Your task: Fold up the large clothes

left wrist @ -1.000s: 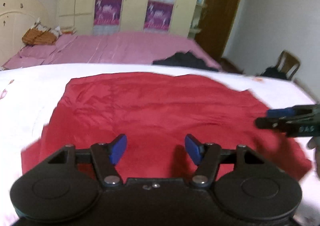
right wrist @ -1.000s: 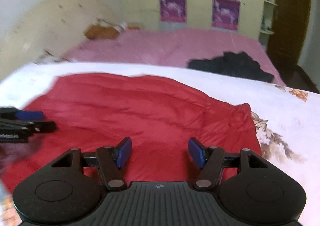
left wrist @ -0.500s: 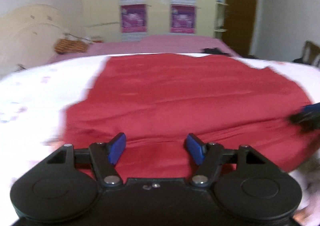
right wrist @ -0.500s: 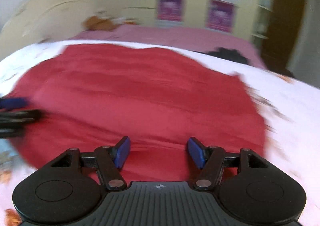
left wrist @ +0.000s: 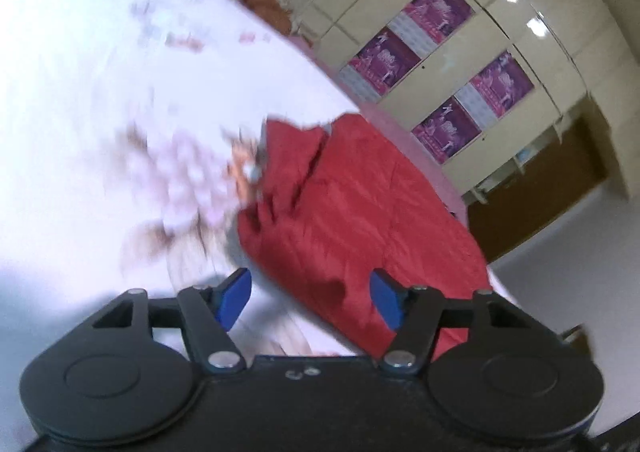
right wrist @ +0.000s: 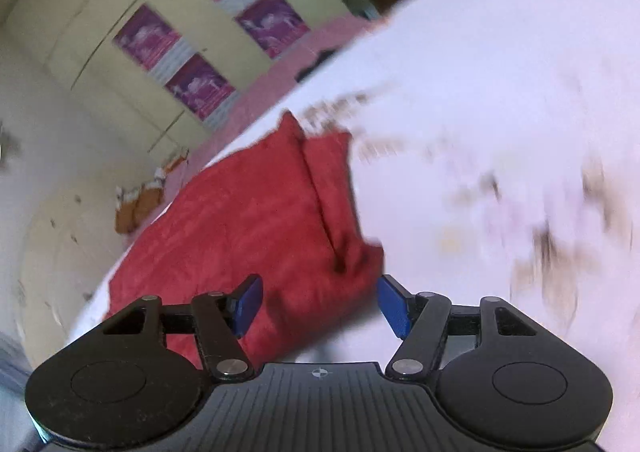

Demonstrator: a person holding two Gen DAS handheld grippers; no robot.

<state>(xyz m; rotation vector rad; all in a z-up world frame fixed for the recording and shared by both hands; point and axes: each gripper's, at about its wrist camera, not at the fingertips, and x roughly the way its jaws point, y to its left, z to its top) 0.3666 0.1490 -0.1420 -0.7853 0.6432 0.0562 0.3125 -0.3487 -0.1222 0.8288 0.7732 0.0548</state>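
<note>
A large red garment [left wrist: 360, 204] lies spread on a white floral bedsheet [left wrist: 80, 92]. In the left wrist view my left gripper [left wrist: 310, 302] is open, tilted, with the garment's near left corner between its blue pads. In the right wrist view the red garment [right wrist: 248, 228] shows a folded strip along its right edge. My right gripper [right wrist: 320, 304] is open with the garment's near right corner between its pads. Both views are blurred by motion. Neither gripper holds cloth.
The white sheet [right wrist: 500, 92] extends widely beside the garment. Behind it lies a pink bed [right wrist: 280, 72] with a dark garment [right wrist: 316, 64]. A cream wardrobe with purple posters [left wrist: 440, 52] and a brown door [left wrist: 552, 192] stand at the back.
Both grippers have swung outward and rolled, the left to the garment's left corner, the right to its right corner. Each gripper has left the other's view. Both stay open.
</note>
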